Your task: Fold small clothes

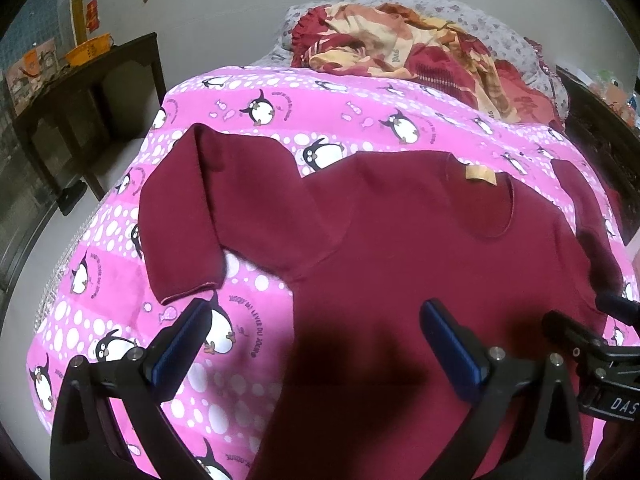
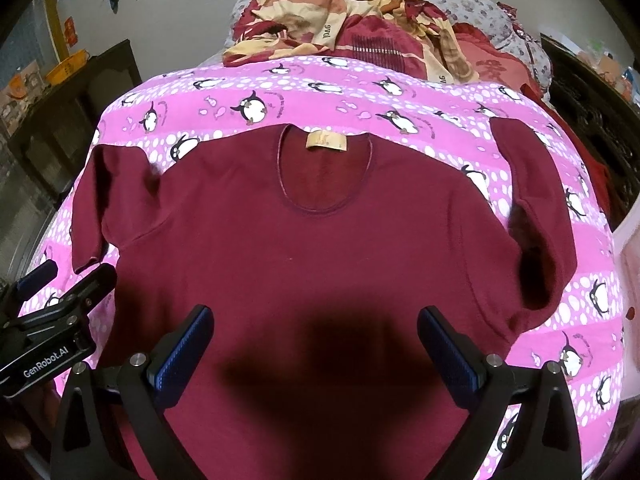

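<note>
A maroon shirt point(image 2: 304, 248) lay flat, front up, on the pink penguin blanket point(image 2: 320, 92) that covered the bed, collar and tan label point(image 2: 325, 141) toward the far end. Both sleeves were spread out to the sides and bent back toward the hem: the left sleeve point(image 1: 188, 216) ended in a cuff just beyond the left gripper point(image 1: 316, 344), the right sleeve point(image 2: 540, 216) curved down the other side. Both grippers hovered over the lower body of the shirt with jaws wide apart and nothing between them; the right gripper point(image 2: 316, 344) hung about mid-hem.

The cloth looked soft, light and a little fleecy, so it would likely drape and sag once lifted rather than hold a crease. I would have pinched it at a cuff or shoulder seam, where the doubled fabric gives the pads something to bite, and dragged the sleeve across the chest.
</note>
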Demonstrator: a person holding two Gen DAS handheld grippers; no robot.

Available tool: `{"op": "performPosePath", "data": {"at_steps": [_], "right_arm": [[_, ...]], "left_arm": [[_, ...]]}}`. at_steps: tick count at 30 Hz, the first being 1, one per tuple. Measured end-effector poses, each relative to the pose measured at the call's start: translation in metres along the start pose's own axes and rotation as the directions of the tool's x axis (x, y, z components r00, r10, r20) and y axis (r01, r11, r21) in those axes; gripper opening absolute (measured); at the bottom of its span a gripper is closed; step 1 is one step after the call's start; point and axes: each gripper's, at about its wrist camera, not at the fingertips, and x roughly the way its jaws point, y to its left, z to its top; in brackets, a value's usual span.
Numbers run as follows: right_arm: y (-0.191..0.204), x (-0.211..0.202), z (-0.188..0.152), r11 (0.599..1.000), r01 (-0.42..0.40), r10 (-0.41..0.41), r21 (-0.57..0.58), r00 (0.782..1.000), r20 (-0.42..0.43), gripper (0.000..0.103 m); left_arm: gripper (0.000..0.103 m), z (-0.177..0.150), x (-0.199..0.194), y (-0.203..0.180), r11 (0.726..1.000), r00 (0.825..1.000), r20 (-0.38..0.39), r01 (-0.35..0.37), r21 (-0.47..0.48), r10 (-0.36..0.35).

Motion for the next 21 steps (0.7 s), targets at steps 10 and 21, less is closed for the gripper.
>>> {"op": "performPosePath", "data": {"at_steps": [10,21], "right_arm": [[0.002,0.010,0.001,1.000,-0.003,0.003,-0.007,1.000,-0.015,0.103],[0.012,0.020,0.002,0.999,-0.006,0.005,-0.034,1.000,-0.027,0.103]], "left_arm": [[0.103,0.000,0.009,0.007,1.000,1.000,-0.015,-0.010,-0.015,0.010],[0.103,-0.001,0.015,0.014,0.999,0.999,-0.028,-0.017,-0.031,0.016]]}}
